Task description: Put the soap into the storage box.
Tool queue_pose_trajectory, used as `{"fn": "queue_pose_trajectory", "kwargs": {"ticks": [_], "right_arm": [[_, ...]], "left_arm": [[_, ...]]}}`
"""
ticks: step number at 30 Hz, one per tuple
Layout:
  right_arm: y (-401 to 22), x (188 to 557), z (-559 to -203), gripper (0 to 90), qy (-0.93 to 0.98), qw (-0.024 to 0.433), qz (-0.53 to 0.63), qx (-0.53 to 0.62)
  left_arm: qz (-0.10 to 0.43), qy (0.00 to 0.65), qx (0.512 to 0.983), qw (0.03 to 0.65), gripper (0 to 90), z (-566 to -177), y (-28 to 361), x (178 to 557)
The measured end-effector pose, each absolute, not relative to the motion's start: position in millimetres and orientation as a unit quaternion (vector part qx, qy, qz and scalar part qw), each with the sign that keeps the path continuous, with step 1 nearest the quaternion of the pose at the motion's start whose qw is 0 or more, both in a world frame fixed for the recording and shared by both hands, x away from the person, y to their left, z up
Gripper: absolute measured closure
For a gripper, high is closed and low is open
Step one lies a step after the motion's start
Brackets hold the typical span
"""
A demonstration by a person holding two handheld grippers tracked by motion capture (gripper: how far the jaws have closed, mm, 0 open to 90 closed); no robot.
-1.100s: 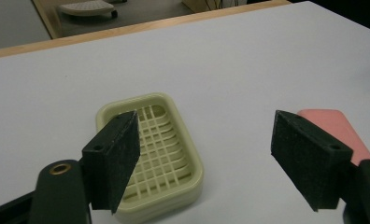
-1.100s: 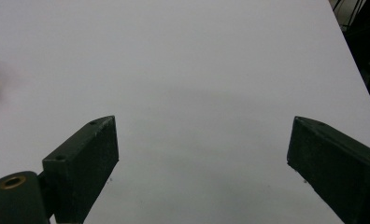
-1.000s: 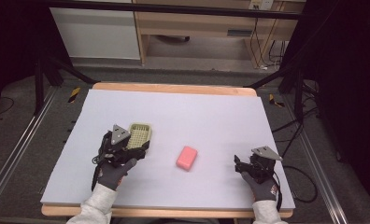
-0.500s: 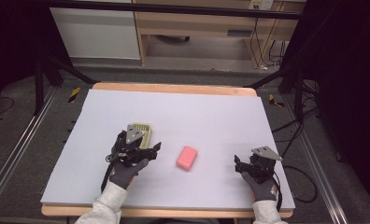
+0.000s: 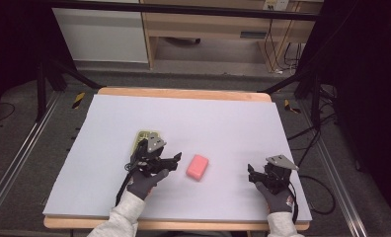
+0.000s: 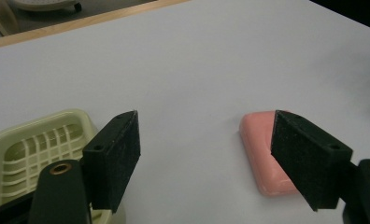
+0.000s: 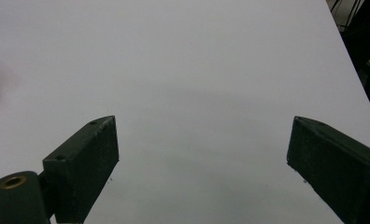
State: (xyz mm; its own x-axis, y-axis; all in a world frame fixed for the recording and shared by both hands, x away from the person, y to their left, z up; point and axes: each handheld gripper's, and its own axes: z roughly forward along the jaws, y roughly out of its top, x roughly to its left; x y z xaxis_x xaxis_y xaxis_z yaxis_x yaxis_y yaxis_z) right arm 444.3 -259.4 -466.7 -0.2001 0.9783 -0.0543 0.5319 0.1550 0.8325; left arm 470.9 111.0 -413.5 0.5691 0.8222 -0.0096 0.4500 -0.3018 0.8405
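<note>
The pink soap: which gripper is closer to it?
Left. The left gripper sits just beside the soap, jaws open toward it. The right gripper is farther off, on the soap's other side.

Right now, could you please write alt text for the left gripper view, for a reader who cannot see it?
The left gripper holds its two black jaws wide open above a white table, with nothing between them. A pink soap bar lies partly behind one jaw, and a pale yellow slatted soap dish sits behind the other.
</note>
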Motion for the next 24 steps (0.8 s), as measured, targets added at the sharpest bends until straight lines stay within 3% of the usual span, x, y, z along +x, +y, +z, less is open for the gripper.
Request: {"fn": "queue_pose_trajectory", "kwargs": {"ticks": [24], "right_arm": [[-259.3,444.4,-467.2,9.5,0.691,0.313,0.353,0.548]], "left_arm": [[0.203,0.386,0.800,0.412,23.3,-427.4,73.6,475.1]]}}
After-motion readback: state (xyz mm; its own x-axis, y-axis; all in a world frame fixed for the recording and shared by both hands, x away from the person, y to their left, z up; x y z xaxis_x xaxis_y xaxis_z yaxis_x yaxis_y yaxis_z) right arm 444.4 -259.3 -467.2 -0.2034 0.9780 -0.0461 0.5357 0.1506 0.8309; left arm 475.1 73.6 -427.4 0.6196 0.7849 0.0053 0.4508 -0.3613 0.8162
